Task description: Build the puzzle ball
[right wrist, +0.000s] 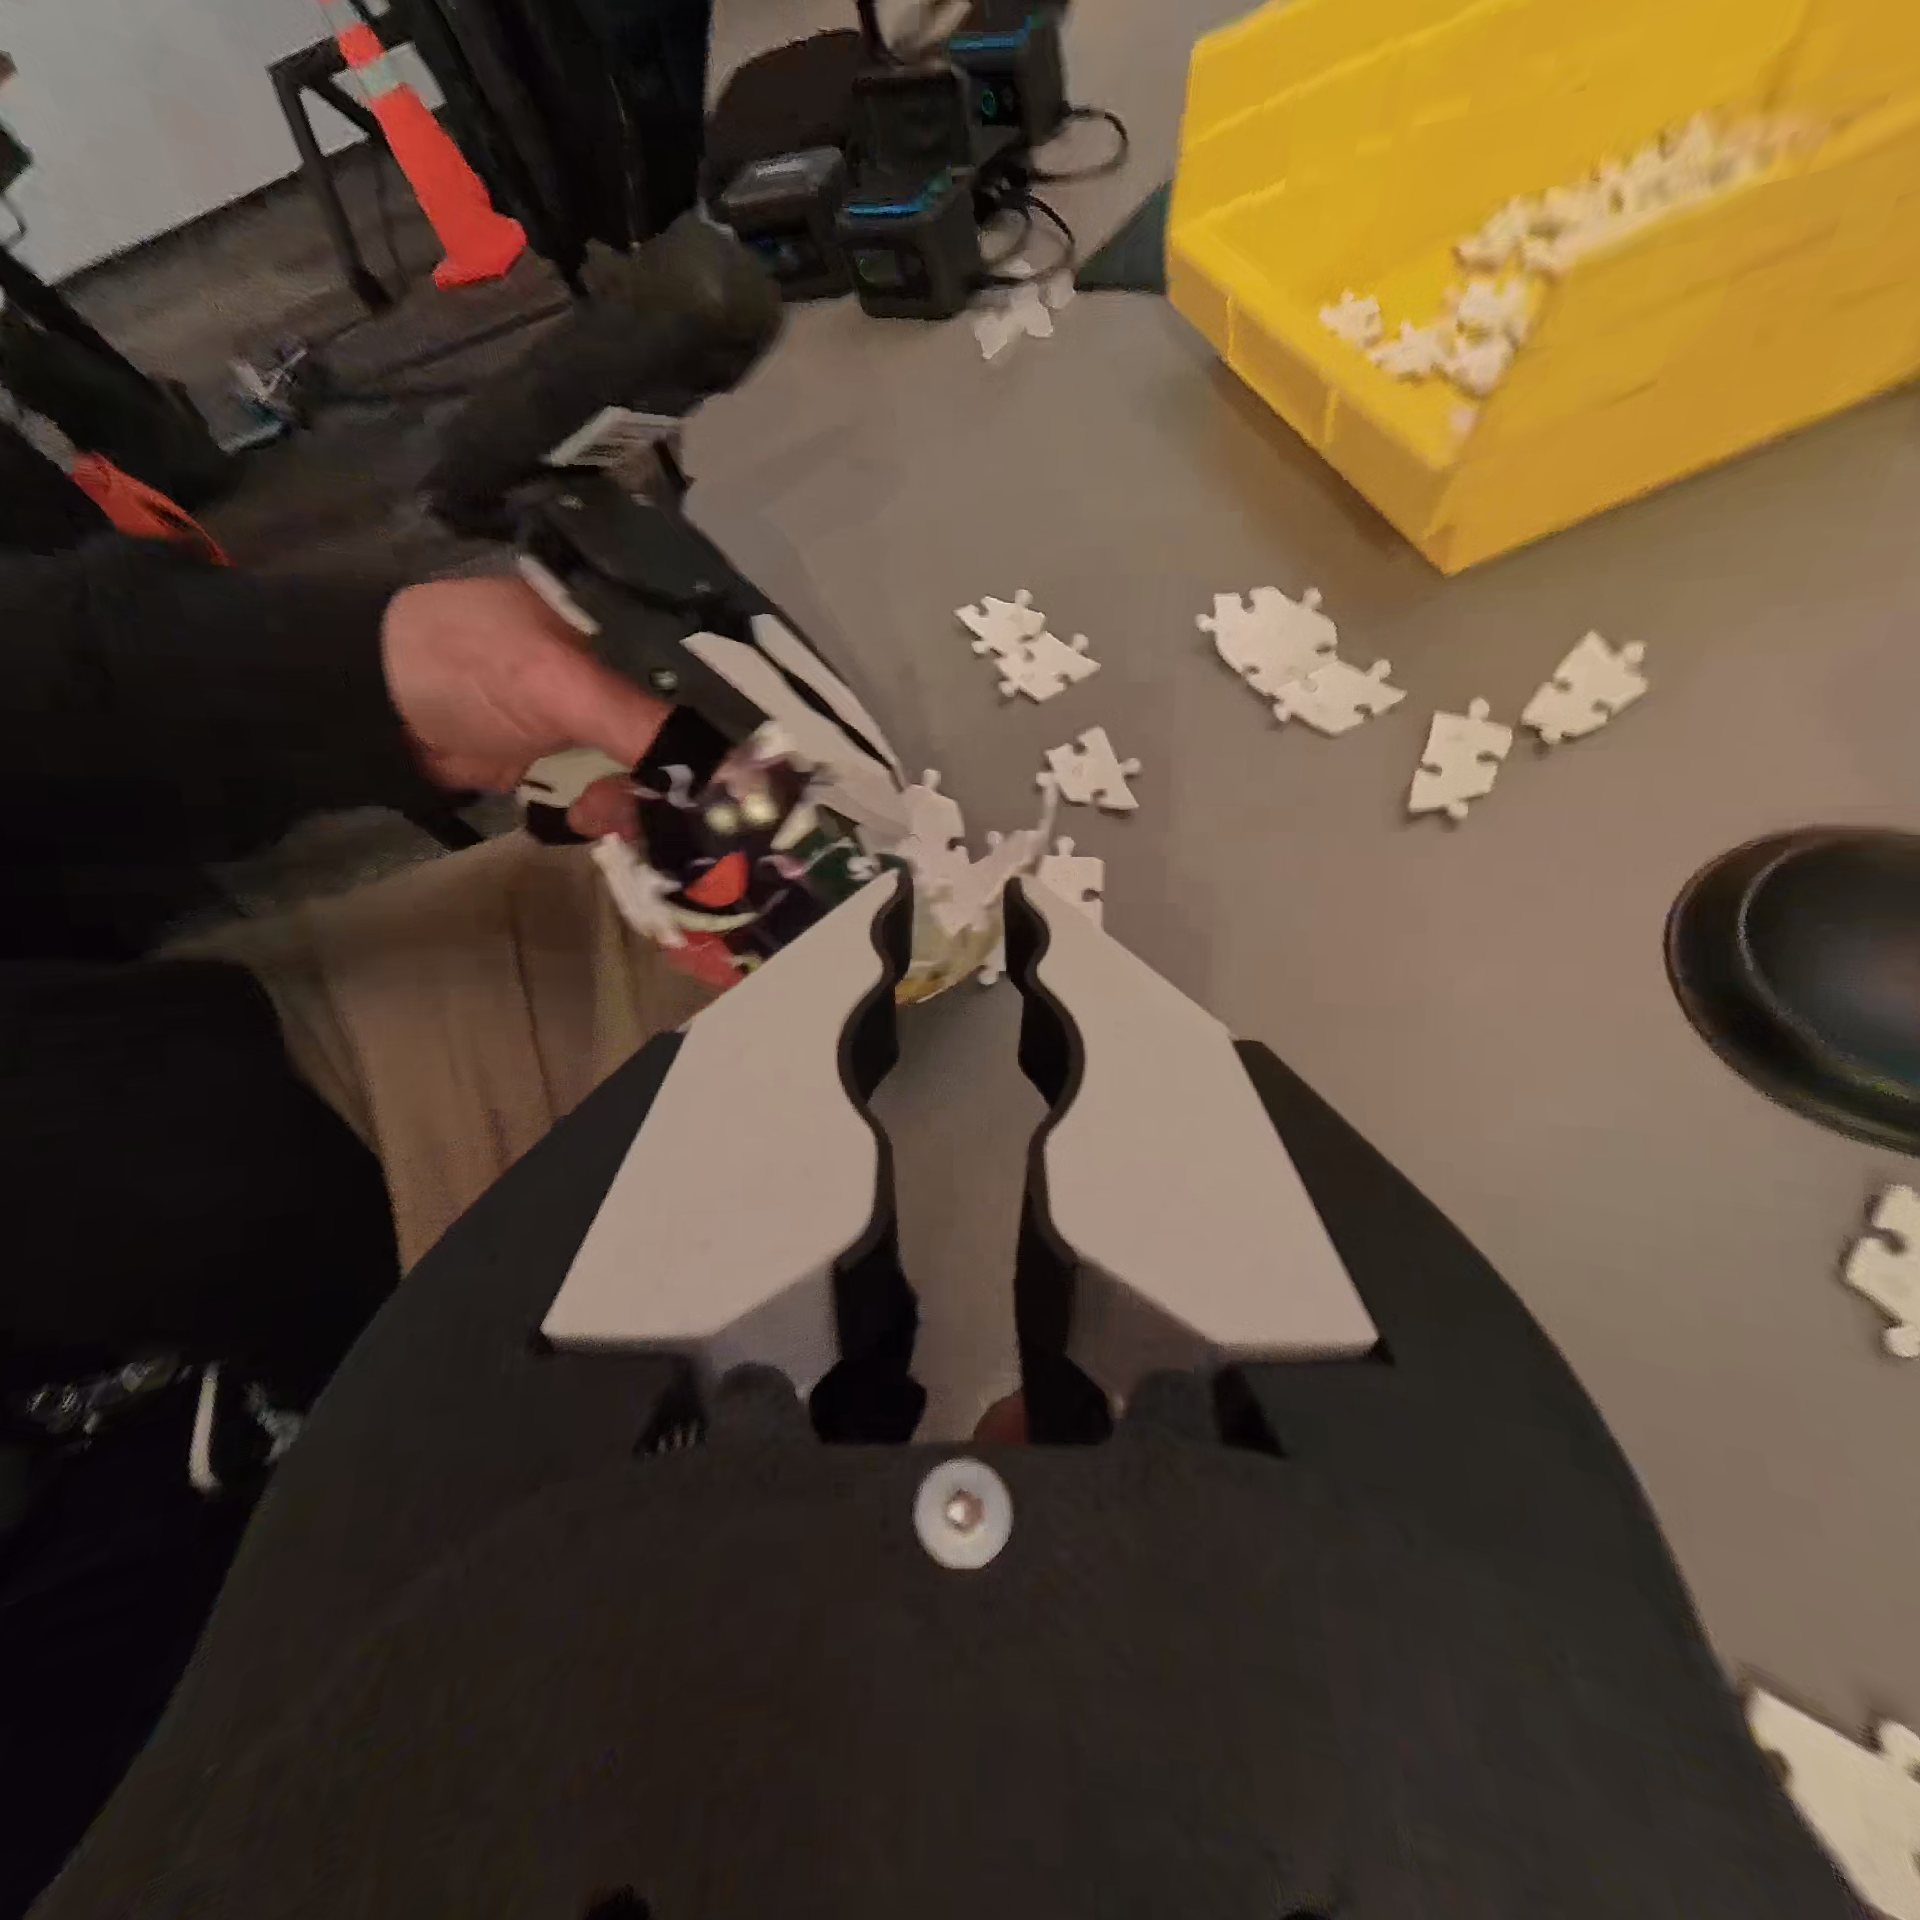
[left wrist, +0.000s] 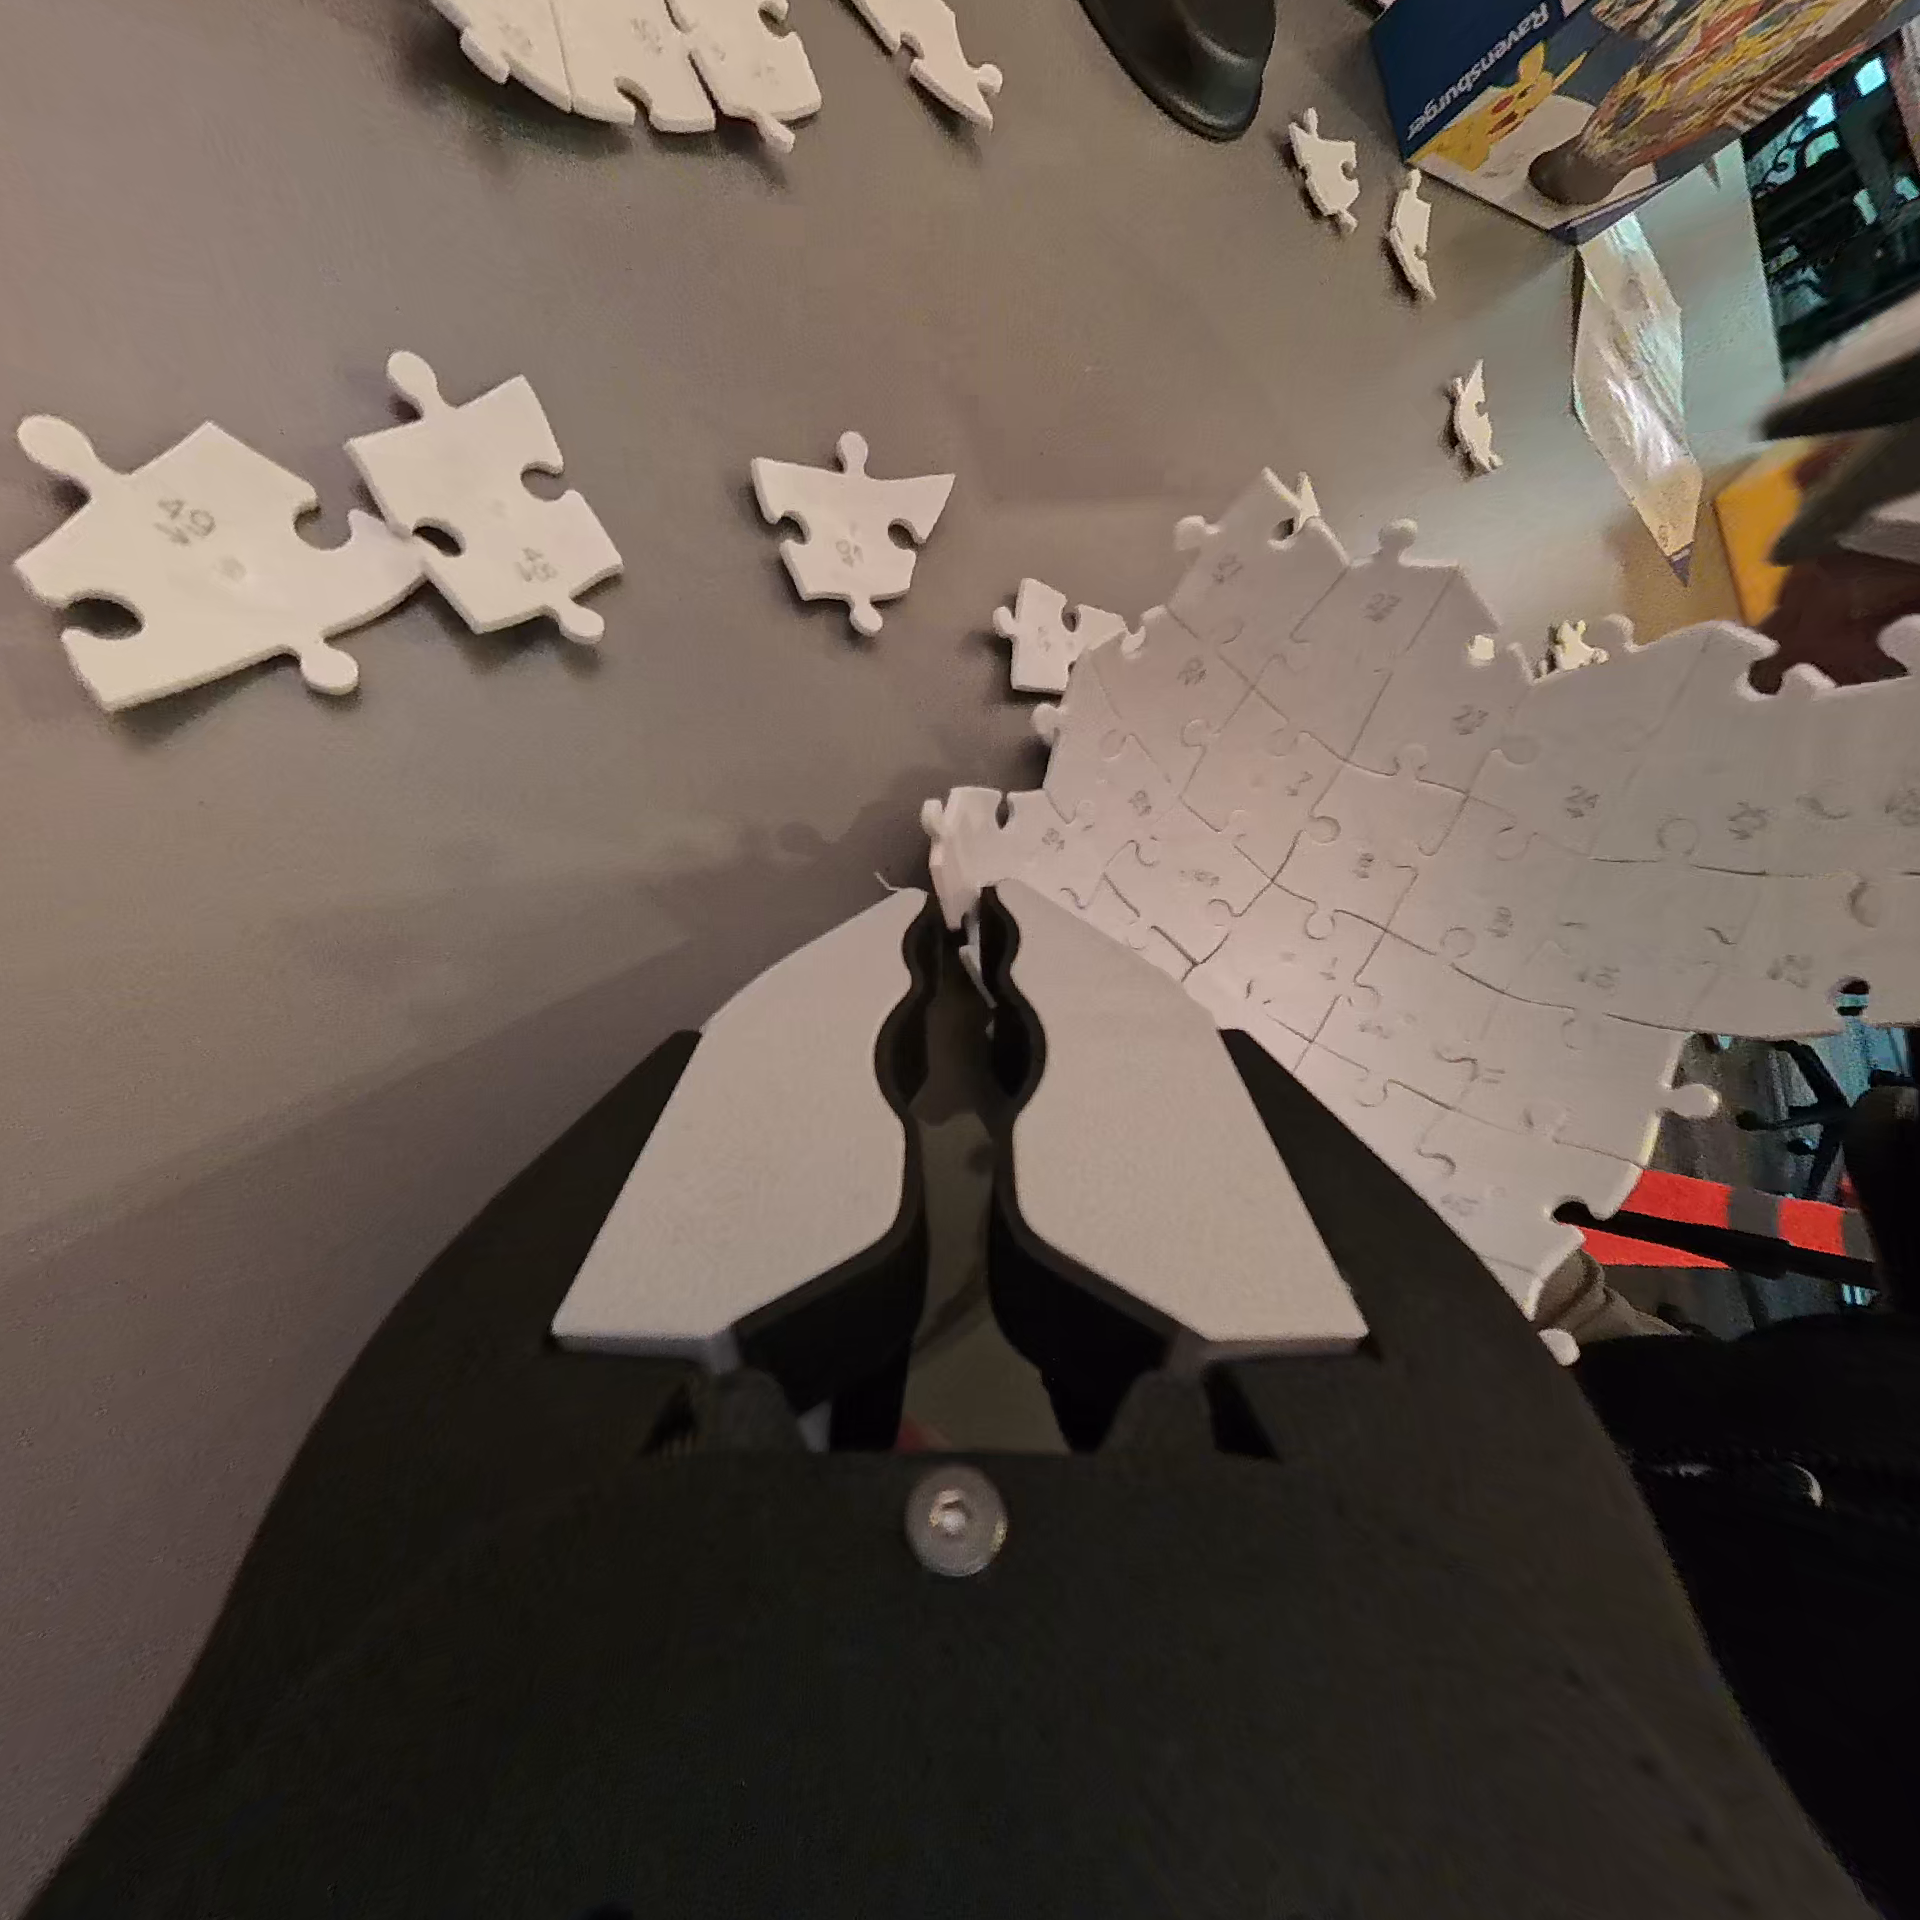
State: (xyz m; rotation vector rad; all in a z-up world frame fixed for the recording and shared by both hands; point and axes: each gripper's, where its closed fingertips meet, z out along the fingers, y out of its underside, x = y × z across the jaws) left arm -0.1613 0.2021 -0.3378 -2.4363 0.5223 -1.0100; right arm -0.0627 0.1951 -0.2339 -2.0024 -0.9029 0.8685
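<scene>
Curving white half-built puzzle ball (left wrist: pixel 1382 862), numbered backs, left tongs (left wrist: pixel 961 914) pinching its edge

A lab or workshop-like room for recording is suggested, not a home. A plain grey surface (right wrist: pixel 1299 987) is seen, with a yellow plastic storage bin (right wrist: pixel 1558 343) of the stackable industrial kind placed on it. Behind the surface, an orange traffic cone (right wrist: pixel 431 156) is standing on a dark floor, next to a black metal frame (right wrist: pixel 322 135) and a white wall. Several black devices with cables (right wrist: pixel 914 197) are gathered at the far edge of the surface. A printed cardboard box (left wrist: pixel 1621 94) is placed at one corner. Warm, dim indoor light is seen everywhere.
</scene>
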